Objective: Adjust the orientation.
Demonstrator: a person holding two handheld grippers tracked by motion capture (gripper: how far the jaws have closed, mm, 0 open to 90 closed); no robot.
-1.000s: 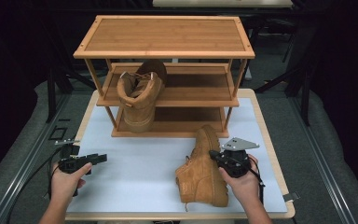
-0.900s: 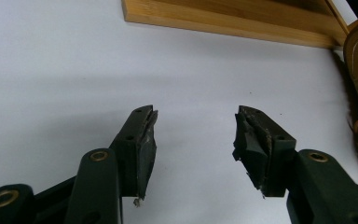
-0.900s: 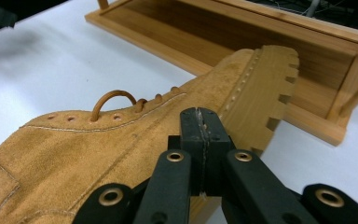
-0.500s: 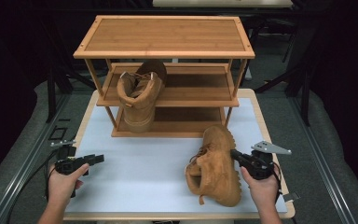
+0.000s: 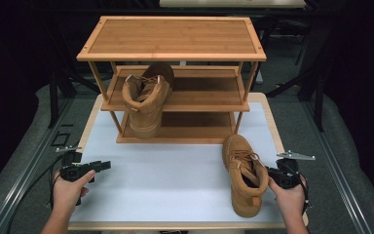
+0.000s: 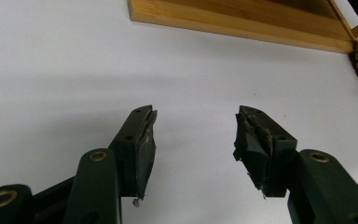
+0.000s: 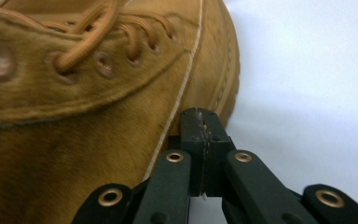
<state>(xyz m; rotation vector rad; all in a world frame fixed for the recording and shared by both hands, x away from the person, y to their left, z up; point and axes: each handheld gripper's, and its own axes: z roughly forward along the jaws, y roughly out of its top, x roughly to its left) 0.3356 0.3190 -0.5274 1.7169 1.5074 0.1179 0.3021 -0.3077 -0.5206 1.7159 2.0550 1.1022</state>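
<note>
High view: rack point(image 5: 175, 44) behind boot point(image 5: 243, 175); right jaws pressed together, left spread.

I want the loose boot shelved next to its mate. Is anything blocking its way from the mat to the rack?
Nothing visible does. The boot stands on the white mat beside the right gripper; bare mat lies between it and the rack, whose shelves are free right of the other boot.

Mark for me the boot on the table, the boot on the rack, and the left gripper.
boot on the table point(image 5: 243, 170): high view, on its laced upper.
boot on the rack point(image 5: 146, 97): high view, on its side below the collar.
left gripper point(image 6: 195, 128): left gripper view, midway between its open fingertips.
</note>
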